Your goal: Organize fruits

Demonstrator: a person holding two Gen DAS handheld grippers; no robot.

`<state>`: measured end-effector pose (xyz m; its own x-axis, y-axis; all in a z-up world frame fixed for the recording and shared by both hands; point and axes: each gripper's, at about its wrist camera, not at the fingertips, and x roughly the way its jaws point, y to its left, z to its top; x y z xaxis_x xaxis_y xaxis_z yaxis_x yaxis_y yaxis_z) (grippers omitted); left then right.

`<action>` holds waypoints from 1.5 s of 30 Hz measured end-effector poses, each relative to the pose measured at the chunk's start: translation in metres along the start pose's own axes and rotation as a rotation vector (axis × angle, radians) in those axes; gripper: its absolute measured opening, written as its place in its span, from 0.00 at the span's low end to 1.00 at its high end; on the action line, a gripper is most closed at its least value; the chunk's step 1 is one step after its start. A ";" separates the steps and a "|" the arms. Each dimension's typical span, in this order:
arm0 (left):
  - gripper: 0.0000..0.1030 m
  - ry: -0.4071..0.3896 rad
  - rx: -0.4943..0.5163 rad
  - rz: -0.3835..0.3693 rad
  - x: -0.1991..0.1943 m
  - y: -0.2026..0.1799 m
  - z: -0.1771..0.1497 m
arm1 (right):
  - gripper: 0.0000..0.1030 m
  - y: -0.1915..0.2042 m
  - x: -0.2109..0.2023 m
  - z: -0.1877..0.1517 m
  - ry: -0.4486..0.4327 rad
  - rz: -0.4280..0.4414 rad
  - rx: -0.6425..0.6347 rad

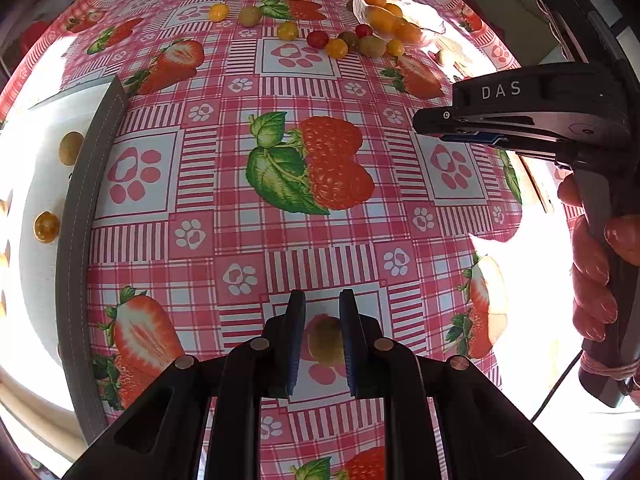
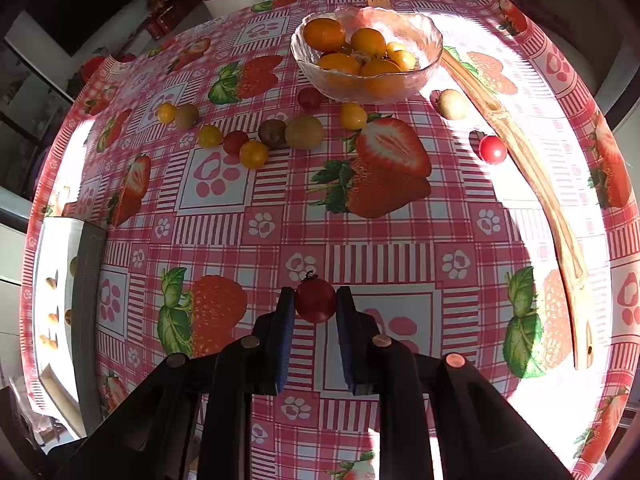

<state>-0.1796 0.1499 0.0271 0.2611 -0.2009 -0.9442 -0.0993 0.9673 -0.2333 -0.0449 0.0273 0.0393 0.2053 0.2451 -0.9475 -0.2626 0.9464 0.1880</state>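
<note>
- Biggest thing going is the table (image 2: 400,240), covered edge to edge in a pink checked cloth with strawberry and paw prints, with hard sunlight blowing out its 3 o'clock side.
- Over at 9 o'clock in both views sits a white tray with a grey rim (image 1: 86,200), and a few small yellowish fruits are already lying in it.
- Glass bowl (image 2: 424,36) is up at 12 o'clock in the right wrist view, loaded with orange and yellow fruits.
- A long wooden utensil (image 2: 532,168) runs from beside the bowl down toward 4 o'clock.
- Loose cherry tomatoes (image 2: 252,154), yellow, red and greenish-brown, are strung out in a line from 10 to 12 o'clock just in front of the bowl, plus a stray red one (image 2: 493,149) at 2 o'clock touching the utensil.
- Right gripper (image 2: 315,304) is clamped on a dark red tomato (image 2: 316,300), pads pressing both sides, stem sticking up, at about 6 o'clock.
- Left gripper (image 1: 322,312) is squeezed onto a yellow-green tomato (image 1: 326,340), sitting deeper between the blue pads.
- In the left wrist view you can see the person's hand (image 1: 592,264) wrapped round the other gripper's handle at 3 o'clock.
</note>
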 end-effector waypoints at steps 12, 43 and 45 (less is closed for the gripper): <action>0.20 0.026 0.105 0.027 0.008 -0.018 -0.014 | 0.22 0.005 -0.009 -0.020 0.041 0.019 0.013; 0.77 -0.040 0.227 0.080 0.017 -0.052 -0.019 | 0.22 -0.016 -0.010 -0.052 0.089 0.027 0.084; 0.76 -0.041 0.224 0.083 0.019 -0.053 -0.015 | 0.22 -0.018 -0.011 -0.055 0.090 0.024 0.090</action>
<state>-0.1841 0.0928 0.0175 0.3002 -0.1176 -0.9466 0.0927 0.9913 -0.0937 -0.0942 -0.0035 0.0320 0.1137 0.2522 -0.9610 -0.1803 0.9564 0.2297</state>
